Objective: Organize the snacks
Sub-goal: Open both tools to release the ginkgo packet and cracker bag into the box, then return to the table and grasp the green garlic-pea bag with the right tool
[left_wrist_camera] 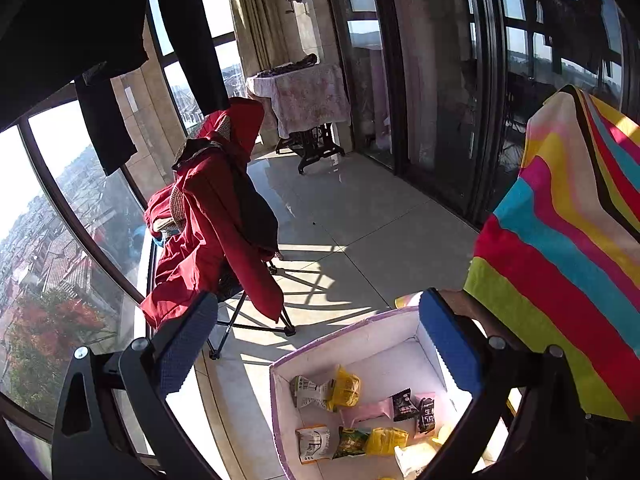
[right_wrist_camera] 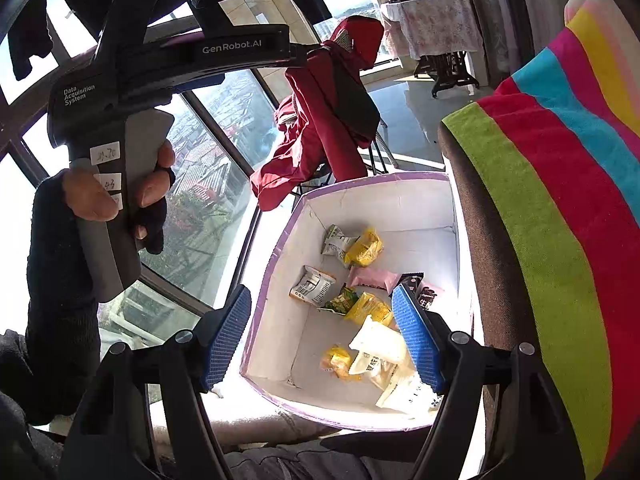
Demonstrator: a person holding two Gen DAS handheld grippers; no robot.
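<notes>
Your right gripper (right_wrist_camera: 324,344) and left gripper (left_wrist_camera: 320,356) hang spread and empty, since the snack packets (right_wrist_camera: 362,280) lie collected in the white box (right_wrist_camera: 276,288) at twelve o'clock.

The open right gripper (right_wrist_camera: 324,344) hovers over a white box (right_wrist_camera: 404,204) of snack packets (right_wrist_camera: 364,246), beside a striped towel (right_wrist_camera: 560,184), a hand (right_wrist_camera: 116,188) holding the left gripper (right_wrist_camera: 168,68).

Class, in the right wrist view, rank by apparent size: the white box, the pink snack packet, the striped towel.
1. Striped towel, though nearness to the camera inflates it.
2. White box.
3. Pink snack packet, clearly smallest.
</notes>
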